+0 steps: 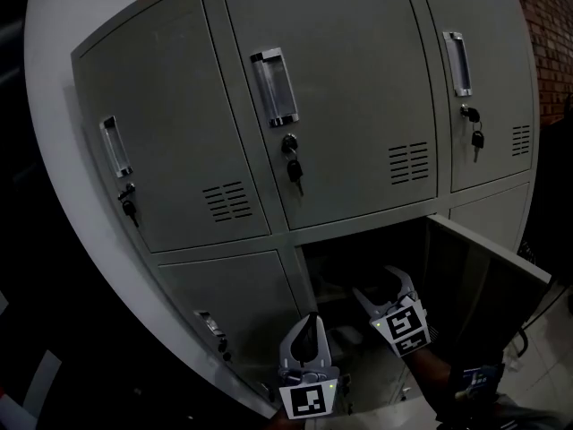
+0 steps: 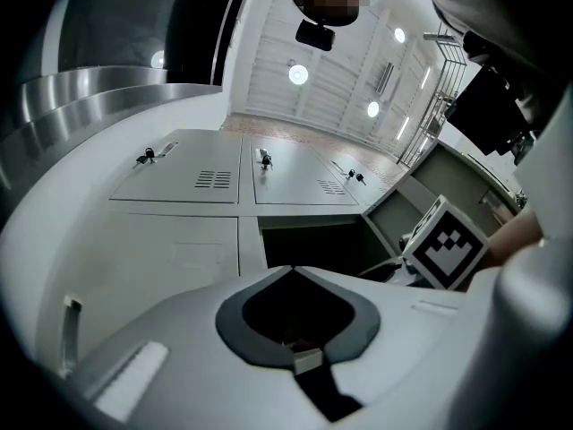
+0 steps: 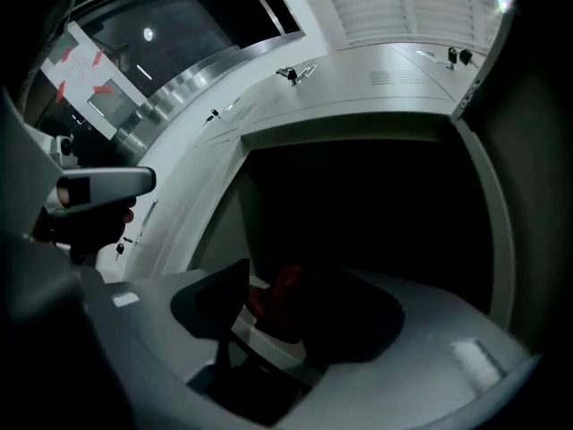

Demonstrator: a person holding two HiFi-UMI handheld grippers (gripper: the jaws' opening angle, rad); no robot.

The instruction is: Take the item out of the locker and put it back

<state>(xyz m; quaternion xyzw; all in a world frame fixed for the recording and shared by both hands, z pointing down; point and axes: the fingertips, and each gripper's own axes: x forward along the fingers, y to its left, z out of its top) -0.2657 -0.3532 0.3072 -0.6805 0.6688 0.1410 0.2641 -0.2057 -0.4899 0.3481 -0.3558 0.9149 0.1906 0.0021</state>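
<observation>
Here we hold the left gripper (image 1: 311, 325) low in front of the shut locker door (image 1: 233, 303), its fingers clenched on nothing. It has no part in the reach, and we judge it is parked there to leave the opening free. Just right of it, the right gripper (image 1: 380, 287) points past the front edge into the open locker (image 1: 367, 233), fingers released and spread, ready, we think, to take the item. The inside is too dark to make the item out. A dim reddish shape (image 3: 279, 296) lies between the fingers, and we cannot tell whether that is it. At the right edge the open door (image 1: 483, 271) stands swung wide, giving the hand room.
</observation>
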